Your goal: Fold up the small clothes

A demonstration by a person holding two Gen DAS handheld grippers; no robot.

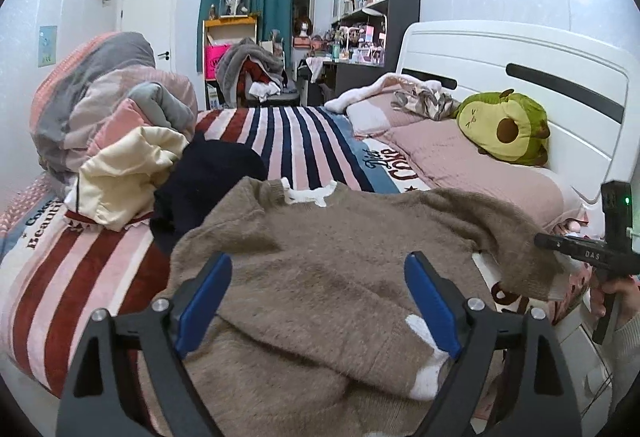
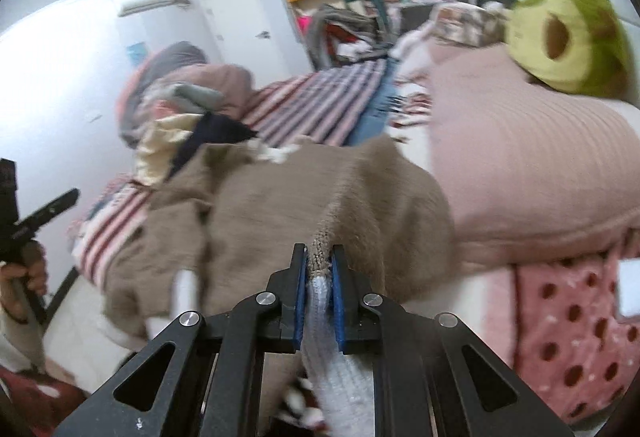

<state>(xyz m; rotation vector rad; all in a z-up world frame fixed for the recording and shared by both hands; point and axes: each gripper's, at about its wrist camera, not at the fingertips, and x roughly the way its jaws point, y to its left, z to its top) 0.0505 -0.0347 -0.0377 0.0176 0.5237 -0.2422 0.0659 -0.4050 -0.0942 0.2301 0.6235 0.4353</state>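
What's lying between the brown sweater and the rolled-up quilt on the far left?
In the left wrist view, a dark navy garment and a cream garment lie heaped between the brown sweater and the quilt.

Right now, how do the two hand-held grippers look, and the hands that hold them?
Each hand-held gripper is black, with flat blue pads on its two fingers, silver round pivot bolts and cut-out linkage arms: the left, the right. The right one's side bears white letters "DAS" and a green light. The person's hand is bare, with a light knit sleeve.
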